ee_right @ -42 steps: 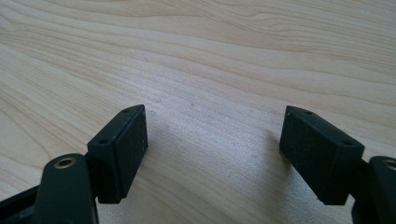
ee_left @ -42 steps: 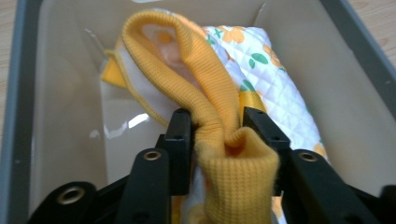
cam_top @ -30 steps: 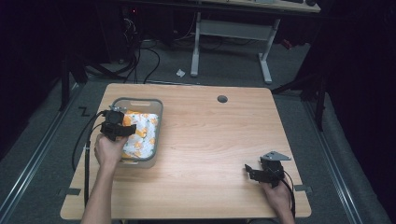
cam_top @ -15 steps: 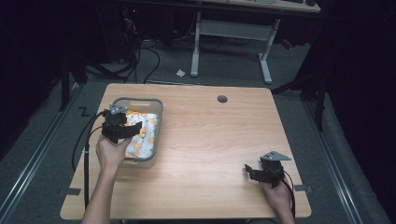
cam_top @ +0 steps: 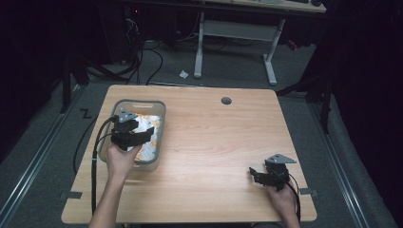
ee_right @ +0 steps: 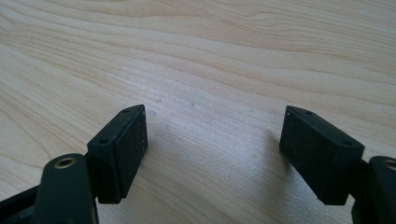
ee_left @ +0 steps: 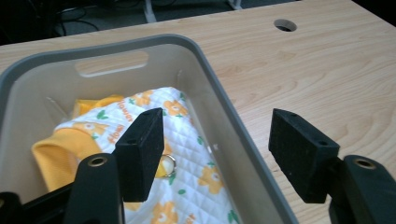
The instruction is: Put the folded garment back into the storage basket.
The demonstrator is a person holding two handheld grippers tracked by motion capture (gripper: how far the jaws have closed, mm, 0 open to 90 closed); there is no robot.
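left gripper (ee_left: 215, 144) has just been opening, nothing between its jaws, hiding part of the flowered cloth (ee_left: 196, 158) in the grey bin (ee_left: 224, 98)

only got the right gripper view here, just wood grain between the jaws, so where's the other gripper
Observer: The left gripper is over the near end of the grey bin at the table's left side.
Operator: holding anything
Observer: No. Its jaws have just been opening and nothing is between them; the yellow flowered cloth lies in the bin below.
Operator: anything on that cloth
Observer: A small metal ring rests on it beside the left jaw.
Operator: and mine
Observer: The right gripper sits open near the table's near right corner.
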